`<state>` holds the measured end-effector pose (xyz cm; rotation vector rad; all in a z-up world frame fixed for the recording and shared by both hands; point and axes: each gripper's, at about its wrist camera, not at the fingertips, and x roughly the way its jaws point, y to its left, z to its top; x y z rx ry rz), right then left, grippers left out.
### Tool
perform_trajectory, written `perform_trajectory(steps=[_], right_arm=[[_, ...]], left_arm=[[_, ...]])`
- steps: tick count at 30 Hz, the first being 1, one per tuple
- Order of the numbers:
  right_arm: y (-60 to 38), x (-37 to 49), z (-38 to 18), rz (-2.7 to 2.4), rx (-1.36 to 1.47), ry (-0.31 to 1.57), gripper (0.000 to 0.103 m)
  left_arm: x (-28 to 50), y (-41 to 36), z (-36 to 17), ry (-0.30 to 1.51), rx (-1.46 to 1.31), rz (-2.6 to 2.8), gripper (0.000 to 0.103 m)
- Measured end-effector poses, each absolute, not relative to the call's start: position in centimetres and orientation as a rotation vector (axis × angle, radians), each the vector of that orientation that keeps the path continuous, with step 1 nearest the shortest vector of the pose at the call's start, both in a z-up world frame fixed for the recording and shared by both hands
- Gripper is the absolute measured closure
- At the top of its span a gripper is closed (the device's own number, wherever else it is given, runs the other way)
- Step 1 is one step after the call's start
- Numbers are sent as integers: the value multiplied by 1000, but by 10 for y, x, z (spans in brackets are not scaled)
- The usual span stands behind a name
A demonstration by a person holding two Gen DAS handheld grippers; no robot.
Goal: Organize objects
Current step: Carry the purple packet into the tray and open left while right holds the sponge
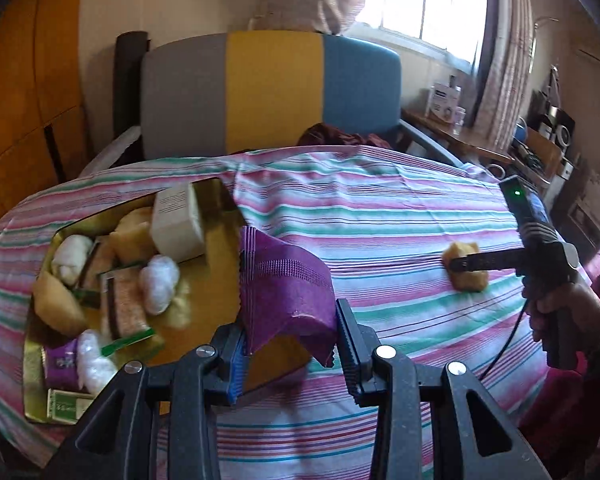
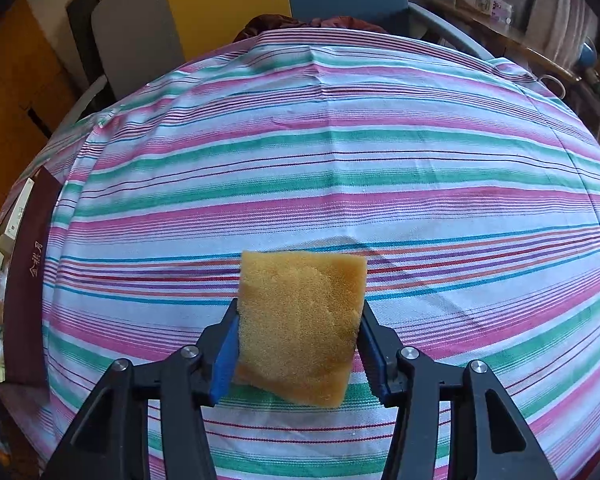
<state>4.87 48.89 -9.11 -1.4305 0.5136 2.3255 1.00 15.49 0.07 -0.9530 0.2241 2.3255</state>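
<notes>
on the left the gold tin [image 1: 34,368] is already half full. the left gripper [image 1: 290,344] grasps a purple cloth [image 1: 284,280] just beside it — next, lower and let go. the right gripper [image 2: 298,344] clenches a yellow sponge [image 2: 300,320] over the striped tablecloth [image 2: 340,152] — it must travel to the tin.

Both grippers have black plastic arms with silver round screws and blue pads [image 2: 224,356]; the right gripper [image 1: 466,263] carries a green light.
</notes>
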Motion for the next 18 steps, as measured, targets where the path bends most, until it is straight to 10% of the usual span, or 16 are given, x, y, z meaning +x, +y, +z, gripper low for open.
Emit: perform_trajectory(steps=[18], right_arm=[[486, 45, -95, 2323, -1434, 452, 49]], left_arm=[[-17, 107, -13, 178, -1049, 2441, 65]])
